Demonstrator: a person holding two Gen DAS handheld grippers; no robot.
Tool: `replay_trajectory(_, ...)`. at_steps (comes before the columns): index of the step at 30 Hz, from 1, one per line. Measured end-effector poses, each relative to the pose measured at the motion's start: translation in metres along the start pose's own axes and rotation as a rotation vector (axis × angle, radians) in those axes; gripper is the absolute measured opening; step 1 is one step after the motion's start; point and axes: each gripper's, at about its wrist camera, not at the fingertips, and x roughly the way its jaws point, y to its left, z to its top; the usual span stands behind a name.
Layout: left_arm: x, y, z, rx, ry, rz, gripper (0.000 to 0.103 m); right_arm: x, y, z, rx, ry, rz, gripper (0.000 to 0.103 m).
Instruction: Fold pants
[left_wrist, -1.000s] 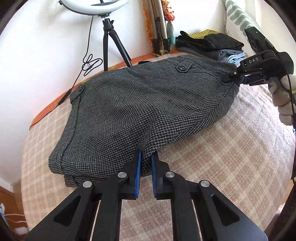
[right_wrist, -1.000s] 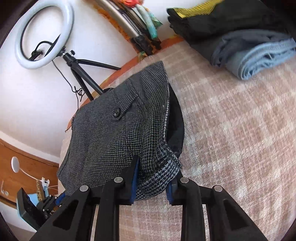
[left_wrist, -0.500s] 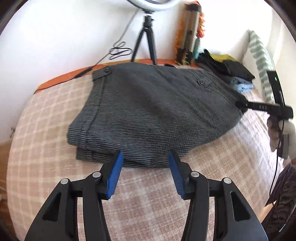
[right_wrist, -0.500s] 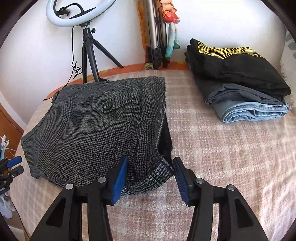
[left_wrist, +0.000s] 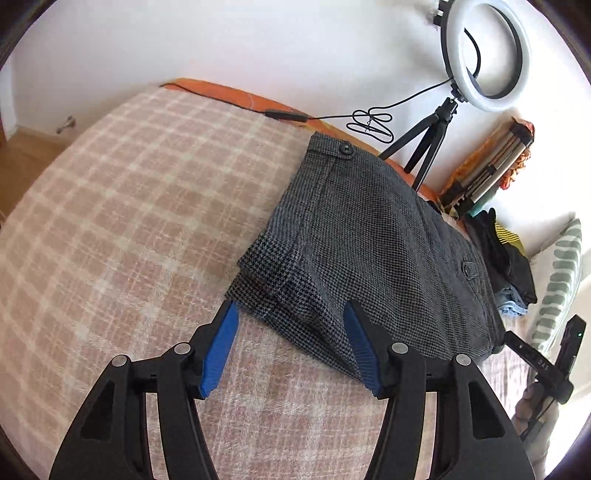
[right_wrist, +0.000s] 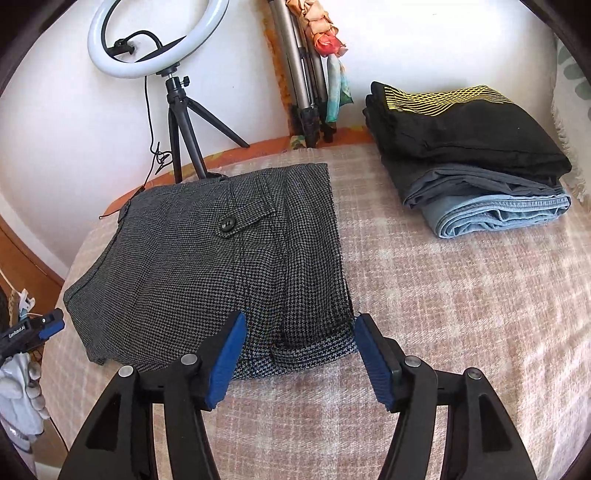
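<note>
Pants lie folded flat on the bed; left gripper and right gripper gape wide, holding nothing, probably since the fold's finished.

Bright, even daylight; soft shadows; sharp centre, strong fisheye bending at edges.

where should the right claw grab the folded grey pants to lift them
Probably the near right corner of the grey pants, where the layered edges stack up thick, right between the open right claw. Come in low from the near side along the blanket, so the pads close over all layers together.
</note>
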Motion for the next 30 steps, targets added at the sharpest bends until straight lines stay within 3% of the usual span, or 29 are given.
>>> replay_trajectory(3,-0.011,-0.030,0.007,0.106,-0.084,0.025,0.058,0.004,-0.016,0.001,0.079,0.028,0.032,0.065)
replay_trajectory(7,0.001,-0.083,0.016,0.248,-0.091,0.014,0.058,0.013,-0.028,-0.006,0.162,0.079,0.066,0.066)
replay_trajectory(12,0.037,-0.131,0.027,0.302,-0.052,-0.013,0.058,0.018,-0.039,-0.021,0.290,0.109,0.186,0.066)
replay_trajectory(15,0.058,-0.141,0.033,0.258,-0.024,-0.071,0.058,0.021,-0.037,-0.028,0.328,0.126,0.215,0.066)
replay_trajectory(17,0.073,-0.146,0.032,0.276,-0.032,-0.025,0.058,0.022,-0.035,-0.033,0.347,0.136,0.217,0.066)
replay_trajectory(22,0.117,-0.136,0.019,0.287,0.057,0.039,0.058,0.033,-0.029,-0.036,0.360,0.134,0.241,0.066)
replay_trajectory(27,0.115,-0.142,0.014,0.354,0.033,0.064,0.058,0.044,-0.020,-0.021,0.345,0.077,0.229,0.067)
replay_trajectory(30,0.100,-0.153,0.016,0.407,-0.027,0.073,0.058,0.048,-0.018,-0.018,0.379,0.040,0.214,0.068)
